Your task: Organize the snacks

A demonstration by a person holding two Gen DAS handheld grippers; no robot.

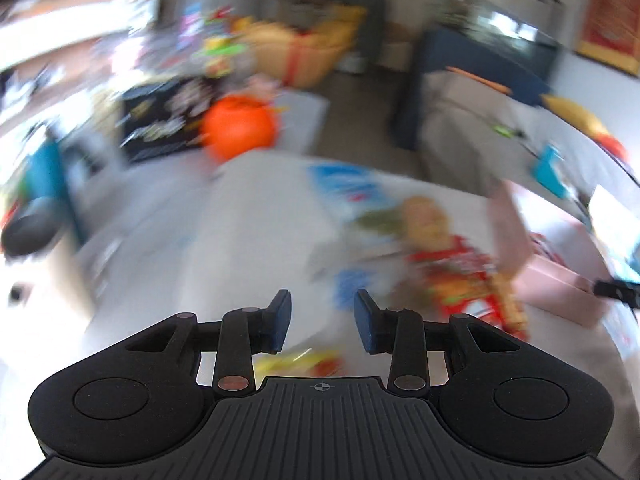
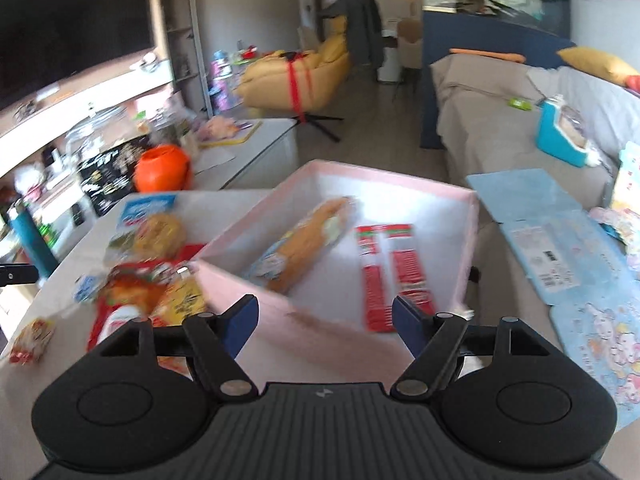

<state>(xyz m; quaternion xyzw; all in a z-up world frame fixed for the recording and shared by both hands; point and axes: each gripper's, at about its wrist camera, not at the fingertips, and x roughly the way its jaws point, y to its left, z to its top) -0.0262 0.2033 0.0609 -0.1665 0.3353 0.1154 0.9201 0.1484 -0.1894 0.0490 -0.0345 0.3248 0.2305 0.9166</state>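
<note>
Both tools released, empty. Right tool (image 2: 326, 320) hangs over the pink box (image 2: 474, 216); the loose packets (image 2: 132, 296) lie left, probably overlapping. Pinch one packet edge cleanly.

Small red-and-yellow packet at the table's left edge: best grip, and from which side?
Pinch the small packet across its narrow width, from above. It seems to lie flat and apart from the snack pile, so its edges are free. The open right gripper is empty.
</note>
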